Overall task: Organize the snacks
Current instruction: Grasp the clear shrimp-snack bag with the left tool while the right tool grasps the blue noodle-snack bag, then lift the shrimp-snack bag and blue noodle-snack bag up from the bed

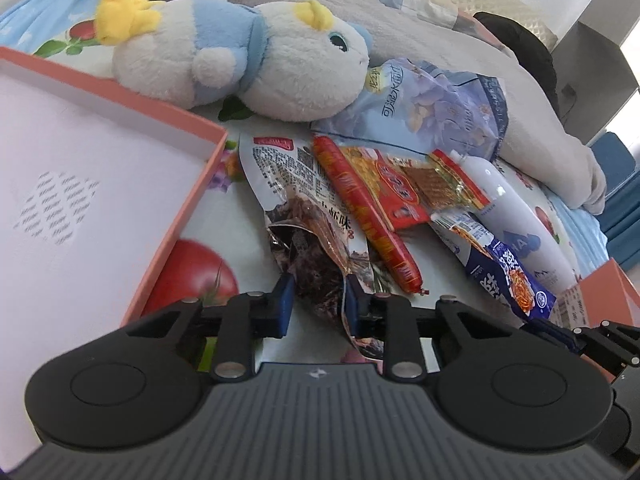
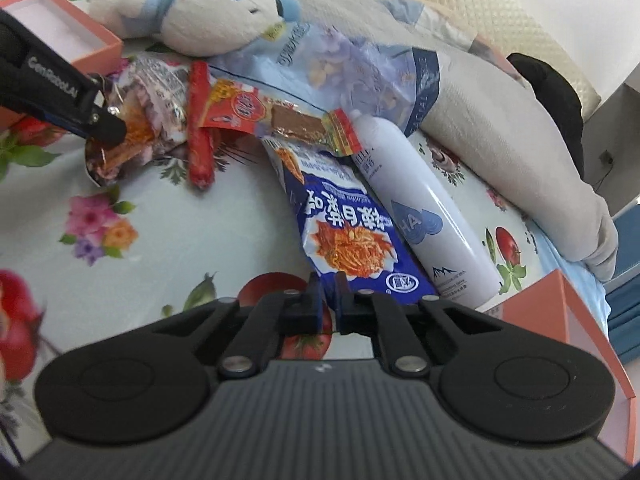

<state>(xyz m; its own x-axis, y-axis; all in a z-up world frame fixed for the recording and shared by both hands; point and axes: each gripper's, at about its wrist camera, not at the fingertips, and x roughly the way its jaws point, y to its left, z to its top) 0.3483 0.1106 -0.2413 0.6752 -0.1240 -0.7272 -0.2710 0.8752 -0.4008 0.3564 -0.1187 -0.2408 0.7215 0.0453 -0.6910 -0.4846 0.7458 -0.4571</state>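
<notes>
Glossy foil snack packets [image 1: 304, 216] — fuzzy plush toy [image 1: 240, 56]

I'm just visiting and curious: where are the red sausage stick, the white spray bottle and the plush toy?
red sausage stick [image 1: 362, 216], left wrist view, middle of its length.
white spray bottle [image 2: 424, 196], right wrist view, middle of its body.
plush toy [image 1: 280, 64], left wrist view, its white head.

Bedroom in a home: bed [image 2: 168, 236] w/ fruit-and-flower print sheet, rumpled grey blanket [image 1: 400, 12] across it, white-and-blue plush toy [image 1: 256, 60] lying by a quilted cream headboard [image 2: 520, 28]. Snack packets strewn on the sheet.
</notes>
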